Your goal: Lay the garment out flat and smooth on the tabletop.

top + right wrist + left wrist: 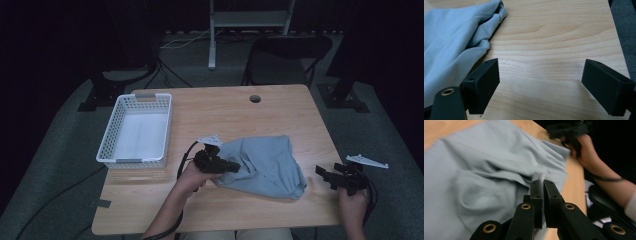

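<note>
Basket (135,131) left on table (280,107); cloth (265,165) right of it.

Pale blue-grey garment (265,165), soft knit, crumpled heap on wooden table (280,107), bit right of centre toward near edge. Lots of folds, right end bunched up. Left edge pinched between jaws of left gripper (235,166).

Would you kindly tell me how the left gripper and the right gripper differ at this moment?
The left gripper is shut on a fold of the blue cloth; the right gripper is wide open and holds nothing. The left sits over the cloth, the right over bare table beside it. Both have black fingers.
</note>
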A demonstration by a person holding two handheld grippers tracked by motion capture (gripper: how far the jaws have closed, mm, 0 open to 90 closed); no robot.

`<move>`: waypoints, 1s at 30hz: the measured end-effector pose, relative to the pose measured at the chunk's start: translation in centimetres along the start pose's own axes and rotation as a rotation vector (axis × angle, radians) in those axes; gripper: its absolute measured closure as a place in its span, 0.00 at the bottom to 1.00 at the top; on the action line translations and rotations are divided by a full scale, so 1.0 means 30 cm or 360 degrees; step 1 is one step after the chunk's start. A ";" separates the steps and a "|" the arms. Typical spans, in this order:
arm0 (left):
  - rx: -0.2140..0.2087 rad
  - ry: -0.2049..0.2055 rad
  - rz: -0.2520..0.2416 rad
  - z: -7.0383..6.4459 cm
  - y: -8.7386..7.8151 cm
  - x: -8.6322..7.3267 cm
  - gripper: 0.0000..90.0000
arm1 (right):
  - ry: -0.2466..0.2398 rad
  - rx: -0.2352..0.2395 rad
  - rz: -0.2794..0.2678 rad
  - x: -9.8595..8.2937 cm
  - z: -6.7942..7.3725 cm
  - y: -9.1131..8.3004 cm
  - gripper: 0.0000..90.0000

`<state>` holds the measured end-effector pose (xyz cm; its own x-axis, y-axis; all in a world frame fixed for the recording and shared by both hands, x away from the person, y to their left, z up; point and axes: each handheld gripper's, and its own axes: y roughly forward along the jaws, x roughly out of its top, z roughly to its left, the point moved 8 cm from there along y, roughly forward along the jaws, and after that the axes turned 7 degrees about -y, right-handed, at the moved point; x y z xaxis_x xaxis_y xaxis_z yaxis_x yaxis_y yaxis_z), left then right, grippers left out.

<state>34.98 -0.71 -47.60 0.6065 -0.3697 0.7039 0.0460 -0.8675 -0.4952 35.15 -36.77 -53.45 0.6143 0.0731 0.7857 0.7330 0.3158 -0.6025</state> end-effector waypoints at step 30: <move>-0.0021 0.0036 0.0234 0.040 -0.093 -0.301 0.97 | 0.0002 -0.0022 0.0007 -0.001 -0.001 0.001 0.16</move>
<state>30.34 5.44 -53.18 0.5877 -0.5005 0.6358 -0.0524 -0.8077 -0.5873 35.15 -36.81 -53.51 0.6180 0.0732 0.7828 0.7342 0.3024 -0.6079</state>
